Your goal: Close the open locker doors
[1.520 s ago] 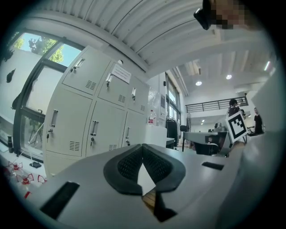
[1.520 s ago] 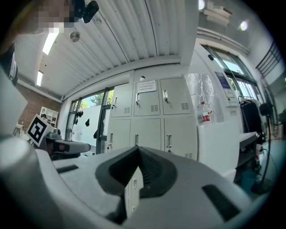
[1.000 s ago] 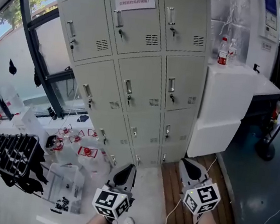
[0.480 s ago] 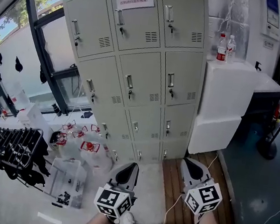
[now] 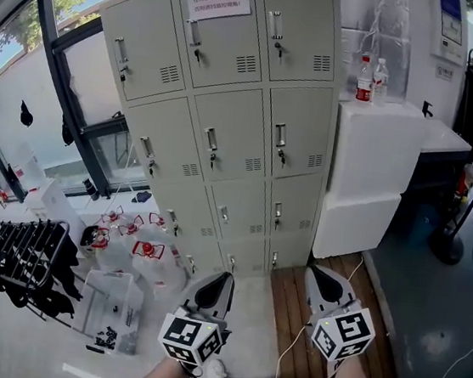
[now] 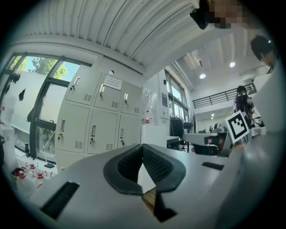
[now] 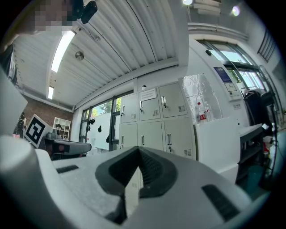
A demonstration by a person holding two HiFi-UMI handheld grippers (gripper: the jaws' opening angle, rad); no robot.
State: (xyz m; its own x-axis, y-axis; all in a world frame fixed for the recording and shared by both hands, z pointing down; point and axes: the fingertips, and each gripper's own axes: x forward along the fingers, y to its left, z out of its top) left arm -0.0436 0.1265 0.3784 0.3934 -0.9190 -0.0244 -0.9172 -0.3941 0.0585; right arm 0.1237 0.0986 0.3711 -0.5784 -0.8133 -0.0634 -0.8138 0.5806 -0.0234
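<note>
Compared with a second ago, the locker bank (image 5: 226, 131) sits slightly further left in the head view, against the wall ahead, every visible door flush. Well short of it, the left gripper (image 5: 218, 283) and right gripper (image 5: 318, 279) hover low, jaws pressed together on nothing.

Handheld two-jaw grippers, pair, pale grey shells.
Itemised: left gripper (image 5: 222, 280), right gripper (image 5: 318, 277); black ribbed pads (image 6: 127, 167); white marker cubes (image 5: 190, 339), black square codes.
</note>
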